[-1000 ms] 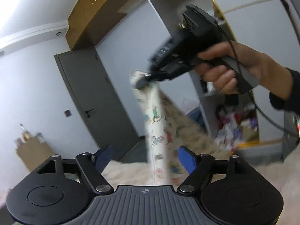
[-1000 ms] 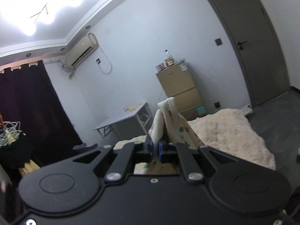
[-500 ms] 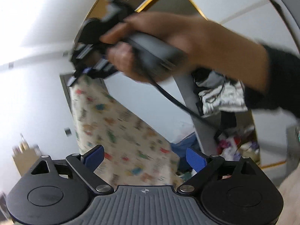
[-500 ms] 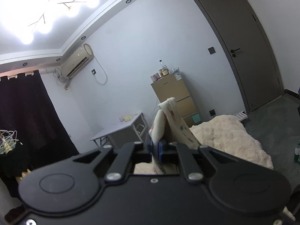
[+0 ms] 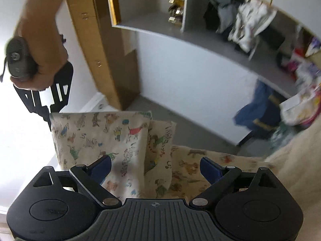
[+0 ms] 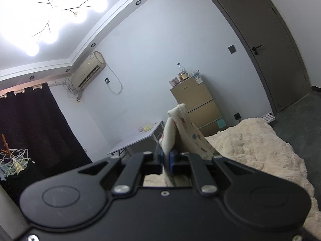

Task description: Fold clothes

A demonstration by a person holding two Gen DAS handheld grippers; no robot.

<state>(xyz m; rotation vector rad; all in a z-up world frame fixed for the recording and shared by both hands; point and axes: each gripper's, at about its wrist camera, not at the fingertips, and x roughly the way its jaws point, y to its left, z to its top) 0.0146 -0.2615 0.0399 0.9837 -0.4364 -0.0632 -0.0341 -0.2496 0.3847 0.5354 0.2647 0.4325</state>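
A cream garment printed with small cartoon dogs point(image 5: 100, 132) hangs from my right gripper point(image 5: 49, 118), which a hand holds up at the upper left of the left wrist view. In the right wrist view, that right gripper point(image 6: 166, 158) is shut on a bunched edge of the garment point(image 6: 180, 124). My left gripper point(image 5: 155, 160) sits low, and its jaws are closing, still wide apart. The garment's lower folds lie between them, but the blue pads point(image 5: 101, 165) do not press on the cloth. Beneath lies a fluffy cream blanket point(image 6: 250, 146).
An open wardrobe point(image 5: 246, 20) holds hung clothes and piled items, with a blue cloth point(image 5: 258, 108) on the floor by it. A grey door point(image 6: 260, 40), a tan drawer cabinet point(image 6: 200, 104), a folding table point(image 6: 138, 140) and a dark curtain point(image 6: 30, 124) line the walls.
My left gripper has dropped and rolled, and now looks up at the right hand from below. The garment now hangs spread between its jaws. The right gripper has kept its grip and hardly moved.
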